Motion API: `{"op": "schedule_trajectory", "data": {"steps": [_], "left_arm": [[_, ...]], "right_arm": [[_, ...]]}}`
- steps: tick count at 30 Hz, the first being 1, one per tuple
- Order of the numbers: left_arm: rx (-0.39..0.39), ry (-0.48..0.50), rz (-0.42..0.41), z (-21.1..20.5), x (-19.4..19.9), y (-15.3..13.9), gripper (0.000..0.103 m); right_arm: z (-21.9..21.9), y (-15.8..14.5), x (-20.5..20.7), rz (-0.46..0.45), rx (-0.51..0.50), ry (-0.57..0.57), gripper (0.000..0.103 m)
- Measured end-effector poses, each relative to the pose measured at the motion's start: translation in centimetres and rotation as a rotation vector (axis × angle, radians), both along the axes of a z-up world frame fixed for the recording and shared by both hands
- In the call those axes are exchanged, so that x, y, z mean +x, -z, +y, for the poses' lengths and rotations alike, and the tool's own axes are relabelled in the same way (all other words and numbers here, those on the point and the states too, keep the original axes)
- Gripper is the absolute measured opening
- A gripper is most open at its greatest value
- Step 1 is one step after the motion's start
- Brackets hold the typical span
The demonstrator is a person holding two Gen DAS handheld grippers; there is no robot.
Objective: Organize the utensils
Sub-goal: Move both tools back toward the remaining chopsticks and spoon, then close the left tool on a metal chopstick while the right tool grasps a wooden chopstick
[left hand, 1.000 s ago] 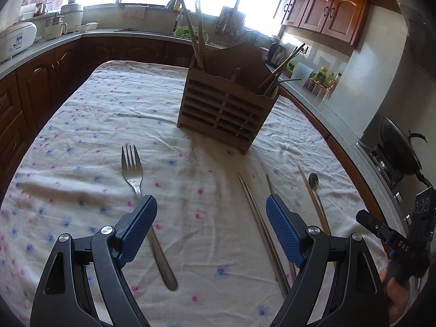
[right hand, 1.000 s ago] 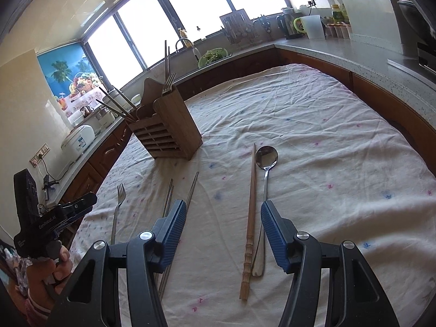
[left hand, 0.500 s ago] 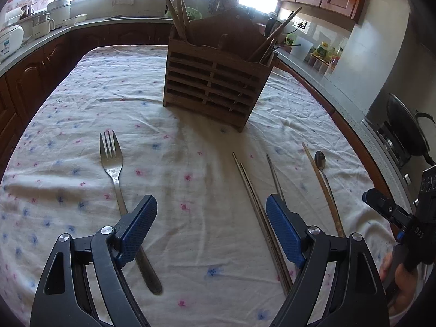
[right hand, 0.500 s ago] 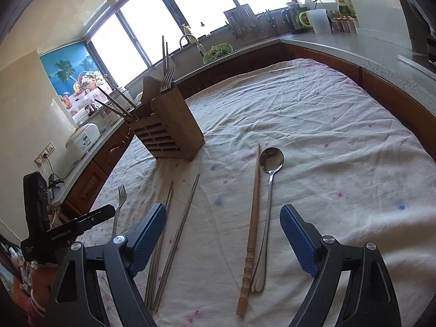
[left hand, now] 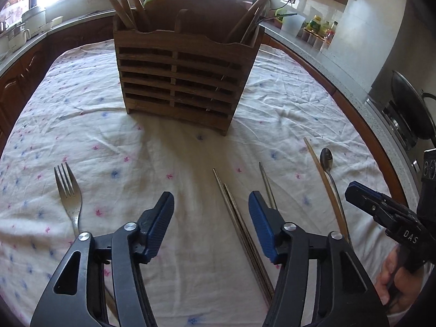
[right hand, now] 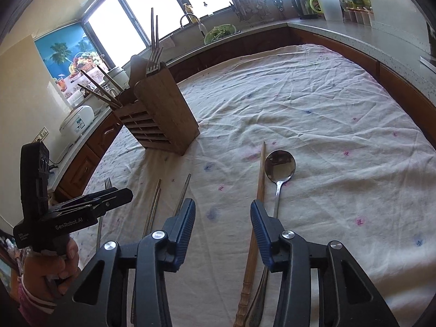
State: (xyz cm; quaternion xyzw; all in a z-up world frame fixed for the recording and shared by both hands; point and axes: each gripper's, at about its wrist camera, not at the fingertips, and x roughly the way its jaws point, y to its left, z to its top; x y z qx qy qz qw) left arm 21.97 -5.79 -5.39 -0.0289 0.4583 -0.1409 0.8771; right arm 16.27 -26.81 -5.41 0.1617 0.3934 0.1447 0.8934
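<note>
Both tools empty, nothing picked up yet; the step in hand looks like choosing and approaching a loose utensil.

Left hand-held gripper (left hand: 211, 219): jaws apart, holding nothing, hovering over the desk (left hand: 163, 163). The pair of metal chopsticks (left hand: 239, 226) lies on the cloth between its fingers, nearer the right finger. A third metal chopstick (left hand: 268, 186) sits just right of that finger. The fork (left hand: 69, 199) lies to the left, well apart.

Right hand-held gripper (right hand: 223, 218): jaws apart, empty. The wooden chopstick (right hand: 257, 209) runs under its right finger, with the spoon (right hand: 279, 171) just beside it to the right, handles near, bowl far.

Farther off, the wooden holder (left hand: 185, 76) stands upright mid-desk, already carrying chopsticks and a fork.

Next move, as I judge it: lower one gripper over a thin flat piece, close on it squarely, lift, then tip it upright into a holder slot. Thin metal on cloth may slip.
</note>
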Motion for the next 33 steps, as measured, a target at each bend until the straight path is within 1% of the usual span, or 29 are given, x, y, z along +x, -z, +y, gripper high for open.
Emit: {"op": "schedule_trajectory", "data": {"steps": [4,6,8,9,10,11,13,14,15,17,18,21,22,23,24,25,26,27,29,31,33], "left_arm": [[0.029,0.011,0.025,-0.8,1.6,1.1,0.035],[0.028,0.015,0.042,-1.0,2.4,1.8,0.031],[0.043,0.024,0.056,-1.3,3.2,2.4,0.02],[0.05,0.033,0.043,-1.4,3.3,2.5,0.02],[0.067,0.044,0.037,-1.6,3.3,2.5,0.019],[0.081,0.062,0.03,-1.9,3.2,2.5,0.013],[0.104,0.113,0.023,-2.0,2.6,2.5,0.004],[0.137,0.14,0.032,-2.0,2.3,2.7,0.002],[0.151,0.16,0.022,-1.8,1.9,2.7,0.002],[0.145,0.167,0.036,-1.1,1.4,2.7,0.003],[0.136,0.157,0.046,-0.7,1.4,2.6,0.003],[0.076,0.121,0.077,0.2,1.5,2.6,0.003],[0.053,0.11,0.085,0.2,1.7,2.6,0.005],[0.025,0.103,0.091,0.2,1.9,2.5,0.011],[0.001,0.1,0.094,0.1,2.1,2.4,0.015],[-0.009,0.092,0.096,-0.1,2.3,2.4,0.023],[-0.007,0.085,0.097,-0.4,2.7,2.4,0.029],[-0.005,0.082,0.097,-0.8,3.0,2.4,0.03],[0.023,0.081,0.091,-1.6,3.6,2.5,0.029],[0.072,0.092,0.08,-2.4,4.0,2.5,0.028],[0.133,0.116,0.06,-3.0,3.9,2.6,0.022]], "right_arm": [[-0.1,0.5,0.9,0.024,-0.015,0.001,0.041],[-0.2,0.8,1.3,0.034,-0.019,0.001,0.041],[-0.2,1.1,1.7,0.046,-0.023,0.002,0.04],[-0.2,1.2,2.0,0.053,-0.023,0.001,0.038],[-0.1,1.4,2.3,0.06,-0.025,-0.001,0.037],[-0.1,1.6,2.6,0.067,-0.032,-0.002,0.037],[0.1,2.1,3.1,0.082,-0.051,-0.003,0.036],[0.1,2.2,3.3,0.089,-0.058,-0.002,0.036],[0.1,2.4,3.5,0.094,-0.064,-0.003,0.035],[0.0,2.5,3.7,0.094,-0.073,-0.007,0.034],[0.1,2.5,3.8,0.093,-0.079,-0.01,0.034],[0.1,2.2,4.2,0.09,-0.08,-0.011,0.032],[0.2,2.1,4.3,0.088,-0.085,-0.012,0.032],[0.2,2.0,4.4,0.087,-0.092,-0.014,0.032],[0.2,2.0,4.5,0.087,-0.095,-0.016,0.032],[0.3,2.1,4.6,0.092,-0.1,-0.017,0.032],[0.3,2.2,4.8,0.096,-0.107,-0.014,0.032],[0.2,2.3,4.8,0.098,-0.108,-0.012,0.032],[0.1,2.4,5.0,0.102,-0.105,-0.012,0.032],[0.1,2.4,5.1,0.102,-0.104,-0.013,0.032],[0.2,2.4,5.3,0.102,-0.107,-0.017,0.032]]}}
